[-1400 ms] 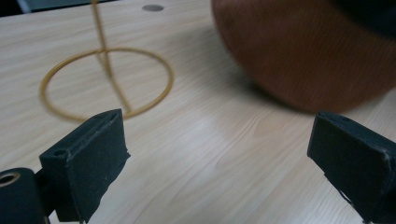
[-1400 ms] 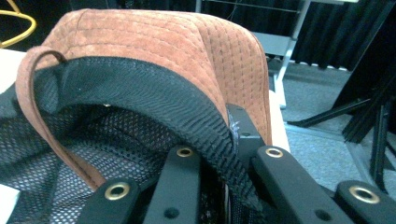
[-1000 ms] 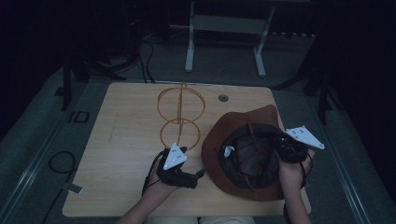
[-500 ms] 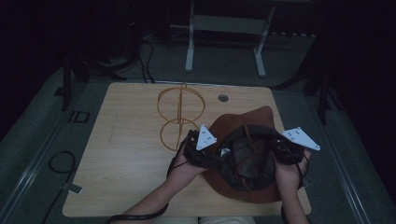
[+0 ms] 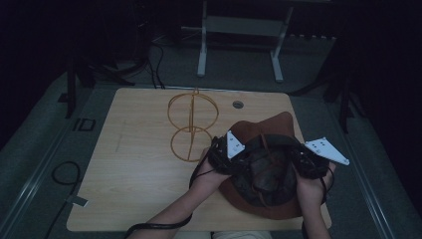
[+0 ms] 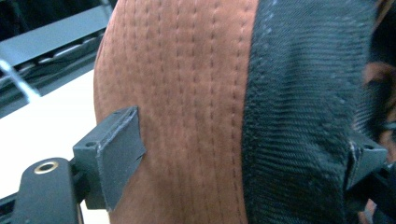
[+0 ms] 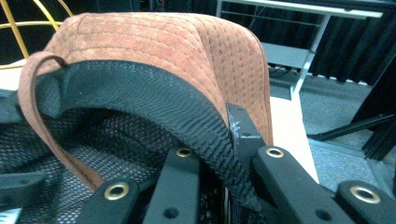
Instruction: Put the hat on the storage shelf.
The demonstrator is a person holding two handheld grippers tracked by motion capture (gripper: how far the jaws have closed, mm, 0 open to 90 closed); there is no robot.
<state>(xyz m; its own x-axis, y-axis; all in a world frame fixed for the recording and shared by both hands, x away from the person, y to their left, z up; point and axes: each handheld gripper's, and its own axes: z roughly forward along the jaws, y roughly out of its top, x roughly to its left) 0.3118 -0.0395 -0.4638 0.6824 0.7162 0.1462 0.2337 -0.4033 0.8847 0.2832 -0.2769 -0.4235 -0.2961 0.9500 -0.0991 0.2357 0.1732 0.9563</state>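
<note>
The hat (image 5: 263,174) is being held opening-up over the surface (image 5: 134,179), brim pinched by the left claw (image 5: 226,157) and right claw (image 5: 306,162).

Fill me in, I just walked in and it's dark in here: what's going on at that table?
A person is handling a brown hat lying upside down at the right of a wooden table, using two handheld grippers. The left gripper straddles the hat's left edge, brim and black lining between its jaws. The right gripper is clamped on the lining band at the right edge. A yellow wire stand sits untouched behind the hat.
</note>
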